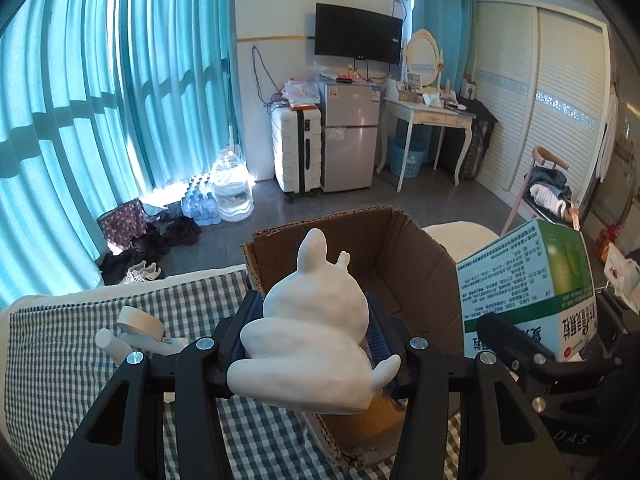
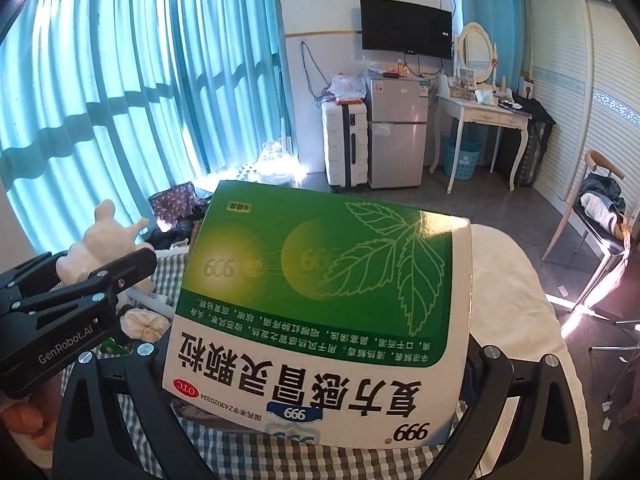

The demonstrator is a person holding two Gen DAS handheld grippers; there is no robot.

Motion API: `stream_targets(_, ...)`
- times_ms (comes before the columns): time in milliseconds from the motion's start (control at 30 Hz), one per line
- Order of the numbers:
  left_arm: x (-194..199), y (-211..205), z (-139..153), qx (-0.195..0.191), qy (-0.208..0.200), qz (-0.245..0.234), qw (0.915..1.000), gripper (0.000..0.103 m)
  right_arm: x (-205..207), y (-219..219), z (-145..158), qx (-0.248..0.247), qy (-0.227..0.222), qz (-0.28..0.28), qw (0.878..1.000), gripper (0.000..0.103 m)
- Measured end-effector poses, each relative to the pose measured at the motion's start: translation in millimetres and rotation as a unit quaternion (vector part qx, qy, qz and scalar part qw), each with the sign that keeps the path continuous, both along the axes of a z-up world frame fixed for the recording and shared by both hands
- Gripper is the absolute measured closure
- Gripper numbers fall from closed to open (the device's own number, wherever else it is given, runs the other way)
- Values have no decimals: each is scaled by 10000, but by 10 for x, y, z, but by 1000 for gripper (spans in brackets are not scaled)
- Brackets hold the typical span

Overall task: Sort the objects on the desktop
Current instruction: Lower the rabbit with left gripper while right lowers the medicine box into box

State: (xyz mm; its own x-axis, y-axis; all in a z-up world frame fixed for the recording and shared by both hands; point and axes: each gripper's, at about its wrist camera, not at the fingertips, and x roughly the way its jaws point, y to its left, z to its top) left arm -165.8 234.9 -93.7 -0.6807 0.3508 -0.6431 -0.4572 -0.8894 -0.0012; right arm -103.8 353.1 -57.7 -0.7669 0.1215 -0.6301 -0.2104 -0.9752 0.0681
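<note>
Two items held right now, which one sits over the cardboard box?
The white rabbit figurine in the left gripper; the green medicine box hangs right of the cardboard box.

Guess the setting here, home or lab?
Most likely a lived-in bedroom or studio flat, not a lab: a mirrored dressing table, a small fridge beside a white suitcase, and shoes on the floor by the teal curtains.

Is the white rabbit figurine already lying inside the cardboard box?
No, the white rabbit figurine is held in the left claw above the cardboard box.
</note>
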Motion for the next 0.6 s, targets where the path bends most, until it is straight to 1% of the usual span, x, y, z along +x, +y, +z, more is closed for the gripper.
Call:
stream_targets(200,-239,139,-211,-100,-223,-56,9997,51,-173,84,-219,9,-190,48,9998,5)
stream_targets(367,-451,268,-383,-189,-371,-165,9990,51,-345,97,-418,138,-456,230,9986,5)
stream_targets(600,-703,402,-590,-310,-746,-276,9964,51,-527,93,-644,207,-681,383,9967,5)
